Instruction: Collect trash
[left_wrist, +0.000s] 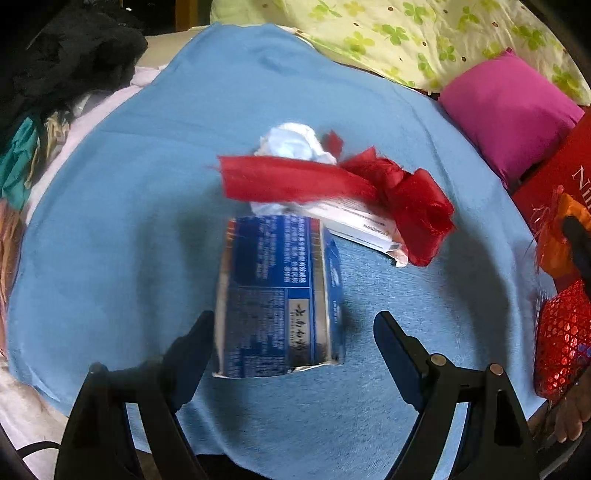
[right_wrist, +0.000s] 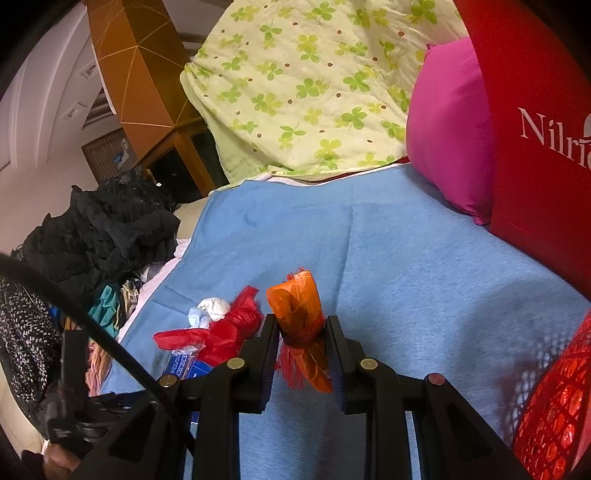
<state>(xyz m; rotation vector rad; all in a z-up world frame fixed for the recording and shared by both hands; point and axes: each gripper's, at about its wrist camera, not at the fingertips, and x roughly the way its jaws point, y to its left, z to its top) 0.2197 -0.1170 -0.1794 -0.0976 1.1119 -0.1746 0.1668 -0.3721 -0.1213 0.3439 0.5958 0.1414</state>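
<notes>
Left gripper (left_wrist: 293, 321): jaws spread wide, blue box (left_wrist: 277, 295) between them on blue blanket (left_wrist: 110, 240), pads not pressing it. Right gripper (right_wrist: 301, 328): jaws pinching orange wrapper roll (right_wrist: 297, 306). Shiny red mesh bag (right_wrist: 550, 413) near right, inside hidden. Farther: red ribbon (left_wrist: 295, 177), white paper ball (left_wrist: 291, 142), flat white packet (left_wrist: 360, 221). Far right: pink pillow (right_wrist: 450, 129), red bag (right_wrist: 535, 110).
</notes>
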